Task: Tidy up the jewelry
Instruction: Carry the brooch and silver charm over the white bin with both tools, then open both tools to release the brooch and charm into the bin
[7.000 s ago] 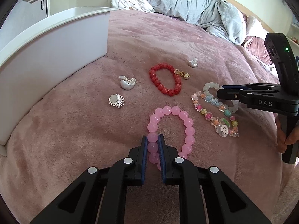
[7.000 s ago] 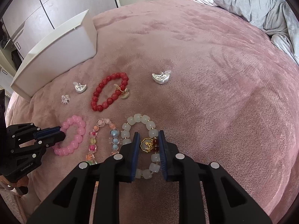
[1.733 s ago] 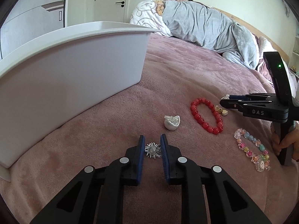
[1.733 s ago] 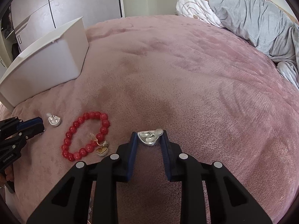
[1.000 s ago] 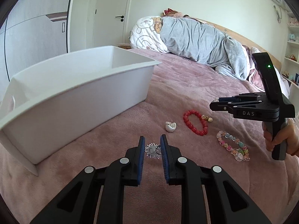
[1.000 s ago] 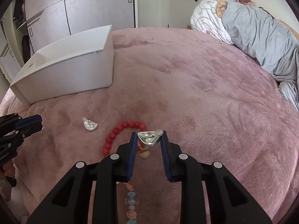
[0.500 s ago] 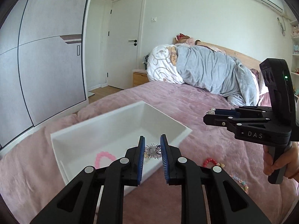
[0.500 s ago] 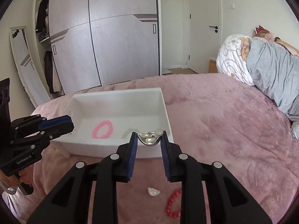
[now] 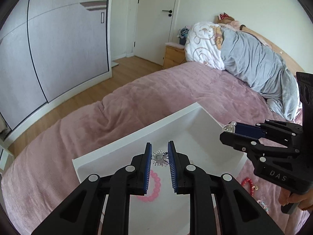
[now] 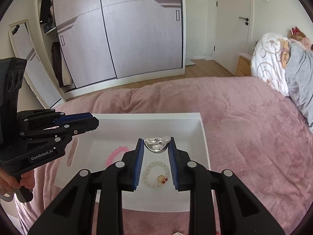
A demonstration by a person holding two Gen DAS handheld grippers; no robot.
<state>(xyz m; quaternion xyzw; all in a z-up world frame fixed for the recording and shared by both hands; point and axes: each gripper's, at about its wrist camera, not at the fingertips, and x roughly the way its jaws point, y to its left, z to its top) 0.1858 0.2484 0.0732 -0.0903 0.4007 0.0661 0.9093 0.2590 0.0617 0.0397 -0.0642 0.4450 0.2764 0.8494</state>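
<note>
The left gripper [image 9: 159, 150] points toward 12 o'clock, its jaws nearly closed around a small piece. The right gripper [image 10: 156, 144] likewise pinches, jaws slightly wider apart.

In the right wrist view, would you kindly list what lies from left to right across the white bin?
Left gripper → pink bead bracelet → pale bead bracelet, inside the white bin.

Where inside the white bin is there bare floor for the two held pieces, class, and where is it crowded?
Bare floor lies in the white bin toward its far wall, beyond the pink bracelet and white bead bracelet. The near half, where those two lie, is crowded.
</note>
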